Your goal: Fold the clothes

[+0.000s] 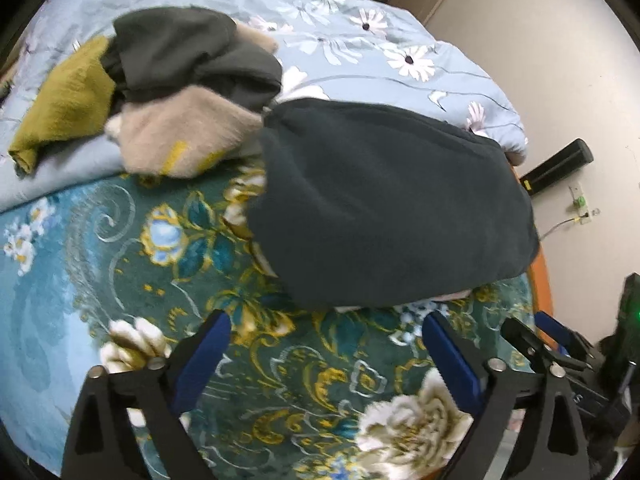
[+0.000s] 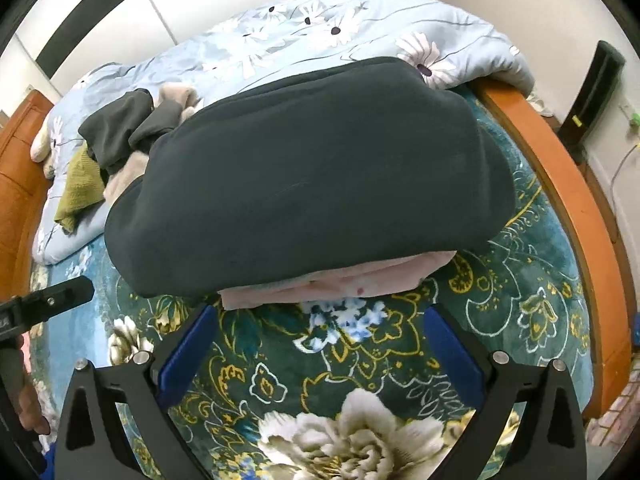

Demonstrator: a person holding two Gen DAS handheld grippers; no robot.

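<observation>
A folded dark teal-black garment (image 1: pixel 384 208) (image 2: pixel 312 168) lies on the floral bedspread, on top of a folded pink garment (image 2: pixel 340 282). My left gripper (image 1: pixel 326 344) is open and empty, just short of the near edge of this stack. My right gripper (image 2: pixel 320 340) is open and empty, right in front of the pink layer. The right gripper also shows at the right edge of the left wrist view (image 1: pixel 536 332). A heap of unfolded clothes lies behind to the left: an olive piece (image 1: pixel 64 100), a dark grey piece (image 1: pixel 188 52) and a beige fluffy piece (image 1: pixel 180 136).
A light blue flowered quilt (image 1: pixel 360 36) is bunched across the back of the bed. The orange wooden bed frame (image 2: pixel 560 184) runs along the right side. A black box (image 1: pixel 556 168) and a wall socket stand by the wall beyond it. The green floral bedspread (image 2: pixel 360 380) is under both grippers.
</observation>
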